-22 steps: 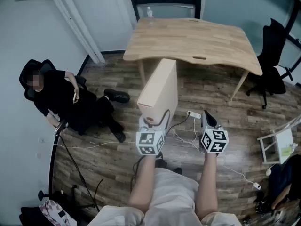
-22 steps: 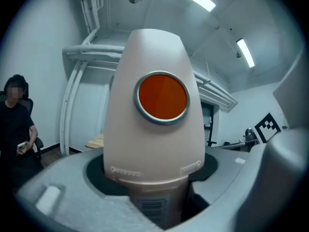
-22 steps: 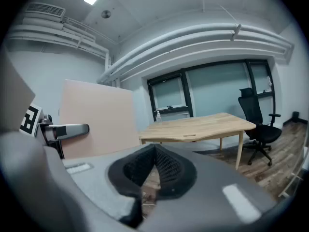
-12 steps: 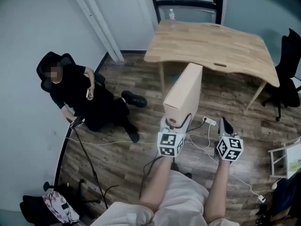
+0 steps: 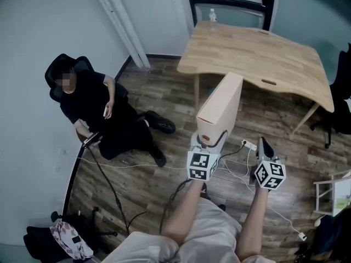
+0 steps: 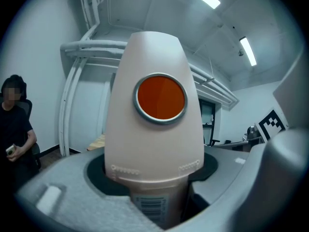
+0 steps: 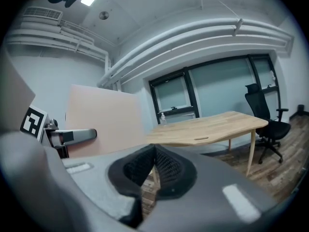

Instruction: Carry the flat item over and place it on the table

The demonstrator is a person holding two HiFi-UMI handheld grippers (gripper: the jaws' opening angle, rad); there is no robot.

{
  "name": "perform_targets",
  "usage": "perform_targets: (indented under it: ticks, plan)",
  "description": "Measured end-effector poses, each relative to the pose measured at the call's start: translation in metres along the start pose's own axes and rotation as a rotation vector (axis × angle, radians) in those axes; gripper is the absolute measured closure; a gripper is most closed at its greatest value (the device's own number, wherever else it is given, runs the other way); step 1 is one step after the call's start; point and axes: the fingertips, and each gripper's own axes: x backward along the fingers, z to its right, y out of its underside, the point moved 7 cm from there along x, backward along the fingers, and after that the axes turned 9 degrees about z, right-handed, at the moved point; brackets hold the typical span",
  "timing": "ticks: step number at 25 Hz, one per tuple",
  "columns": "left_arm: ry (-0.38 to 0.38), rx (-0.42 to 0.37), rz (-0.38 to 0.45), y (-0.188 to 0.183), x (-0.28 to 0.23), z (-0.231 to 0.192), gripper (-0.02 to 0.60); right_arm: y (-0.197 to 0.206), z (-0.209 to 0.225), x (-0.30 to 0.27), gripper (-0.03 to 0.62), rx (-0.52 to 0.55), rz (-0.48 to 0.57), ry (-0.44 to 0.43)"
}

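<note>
Left fingers: we see the grey fingers [image 6: 58,197] of our left gripper [image 5: 208,142] spread wide and clamped on the lower narrow end of the flat pale-beige rectangular box [image 5: 222,104], one finger on each broad face.
Right fingers: our right gripper [image 5: 262,147] has its black ribbed pads [image 7: 169,170] closed tip to tip, with nothing between them.
Seated person: a person in black clothes [image 5: 90,106] sits on a black office chair at the far left by the pale wall, well apart from us.
Bottle: we make out a small clear plastic bottle [image 5: 213,15] standing upright at the table's far edge.
Box: it stands on end in the left gripper, held above the dark wood-plank floor [image 5: 137,179] on the near side of the table. Its end towards us shows a round orange disc in a grey ring [image 6: 161,98] and a barcode label [image 6: 152,207].
Power strip: a white power strip [image 5: 249,144] lies on the floor between our two grippers.
Table: the light wooden table [image 5: 274,59] stands beyond the box, and the box is not on it.
</note>
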Motion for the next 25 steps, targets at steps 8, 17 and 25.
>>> perform_targets:
  ticks: [8,17,25]
  plan:
    - [-0.002,0.004,-0.006,-0.002,-0.027,-0.076,0.272,0.000,-0.029,-0.064,0.592,-0.011,0.013,0.022]
    - [-0.036,-0.016,0.028,-0.011,-0.044,-0.139,0.272,0.002,-0.052,-0.120,0.592,0.013,0.005,0.005]
    - [-0.108,-0.014,0.038,-0.009,-0.053,-0.184,0.272,0.005,-0.064,-0.176,0.592,0.021,-0.004,-0.046]
